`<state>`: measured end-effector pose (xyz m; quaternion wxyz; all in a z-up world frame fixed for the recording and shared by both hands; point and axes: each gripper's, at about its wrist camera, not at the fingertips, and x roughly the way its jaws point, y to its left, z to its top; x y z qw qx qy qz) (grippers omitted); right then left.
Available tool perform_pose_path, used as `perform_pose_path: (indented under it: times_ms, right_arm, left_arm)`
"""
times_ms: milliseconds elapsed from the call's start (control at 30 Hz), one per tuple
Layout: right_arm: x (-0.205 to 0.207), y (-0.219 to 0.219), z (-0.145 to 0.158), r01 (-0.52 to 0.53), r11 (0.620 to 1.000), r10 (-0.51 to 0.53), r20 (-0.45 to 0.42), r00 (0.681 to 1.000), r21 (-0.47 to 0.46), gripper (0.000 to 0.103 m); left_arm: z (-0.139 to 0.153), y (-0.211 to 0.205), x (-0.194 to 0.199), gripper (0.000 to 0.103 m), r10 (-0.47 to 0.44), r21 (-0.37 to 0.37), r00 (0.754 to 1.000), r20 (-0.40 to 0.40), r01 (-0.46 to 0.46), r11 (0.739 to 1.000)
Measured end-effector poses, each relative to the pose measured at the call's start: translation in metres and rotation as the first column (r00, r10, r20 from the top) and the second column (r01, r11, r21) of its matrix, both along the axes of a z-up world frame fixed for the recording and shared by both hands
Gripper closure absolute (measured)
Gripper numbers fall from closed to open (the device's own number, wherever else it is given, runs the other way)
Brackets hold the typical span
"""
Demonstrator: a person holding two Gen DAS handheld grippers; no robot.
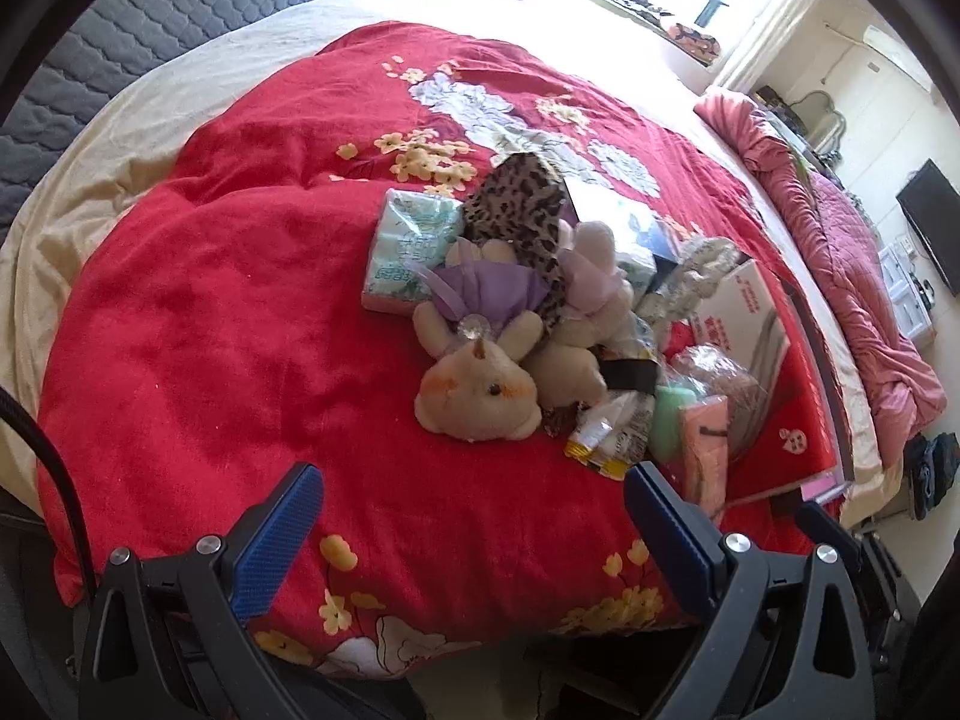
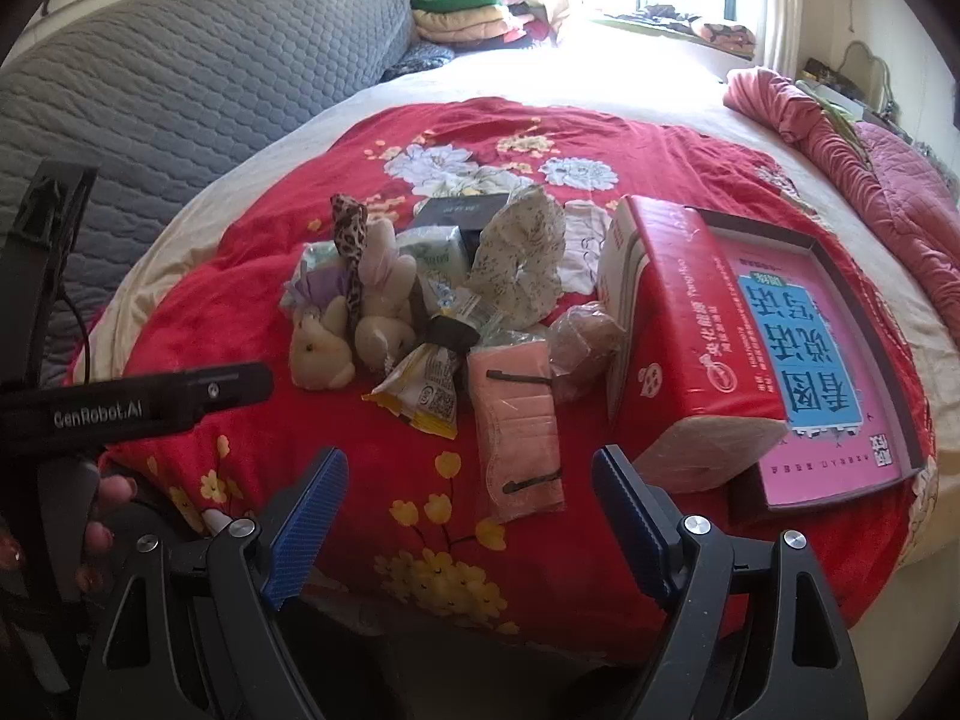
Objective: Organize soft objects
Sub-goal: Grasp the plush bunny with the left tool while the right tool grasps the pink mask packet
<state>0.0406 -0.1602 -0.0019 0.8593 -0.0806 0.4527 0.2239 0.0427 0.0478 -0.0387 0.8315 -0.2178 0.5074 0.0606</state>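
Observation:
A pile of soft things lies on the red floral blanket [image 1: 210, 312]. A cream plush toy [image 1: 477, 387] with a purple skirt lies head toward me, beside a second plush [image 1: 591, 276], a leopard-print cloth [image 1: 522, 198] and a tissue pack [image 1: 411, 246]. In the right wrist view the plush pair [image 2: 354, 324], a floral cloth [image 2: 522, 258], a pink cloth [image 2: 519, 420] and a yellow snack packet [image 2: 423, 393] show. My left gripper [image 1: 474, 501] is open and empty, short of the plush. My right gripper [image 2: 471, 483] is open and empty, its jaws on either side of the pink cloth's near end.
A red tissue box [image 2: 684, 324] rests on a pink-and-blue book [image 2: 840, 360] at the right. A grey quilted headboard [image 2: 180, 78] stands at the left. A pink quilt [image 2: 870, 168] lies along the bed's far right. Folded bedding [image 2: 468, 18] is stacked by the window.

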Motion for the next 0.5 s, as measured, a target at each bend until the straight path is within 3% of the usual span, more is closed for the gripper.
perform_pose_path:
  times_ms: [67, 200, 367, 500]
  right_arm:
    - [0.005, 0.004, -0.010, -0.005, 1.000, 0.005, -0.024, 1.000, -0.010, 0.019]
    - [0.019, 0.004, -0.020, 0.009, 1.000, -0.010, -0.052, 0.999, -0.014, 0.019]
    - [0.037, 0.008, -0.033, 0.017, 0.999, -0.020, -0.086, 0.996, -0.032, 0.019]
    - [0.049, 0.012, -0.042, 0.038, 0.997, -0.043, -0.080, 0.996, -0.062, 0.019]
  left_arm:
    - [-0.007, 0.005, 0.013, 0.003, 0.008, 0.006, 1.000, -0.005, -0.008, 1.000]
    - [-0.018, 0.005, 0.034, 0.011, -0.006, 0.101, 1.000, -0.028, 0.009, 0.995]
    - [-0.034, 0.017, 0.044, 0.014, -0.010, 0.026, 0.999, -0.044, 0.011, 1.000]
    - [-0.040, 0.018, 0.053, 0.019, -0.030, 0.010, 0.999, -0.030, 0.030, 0.999]
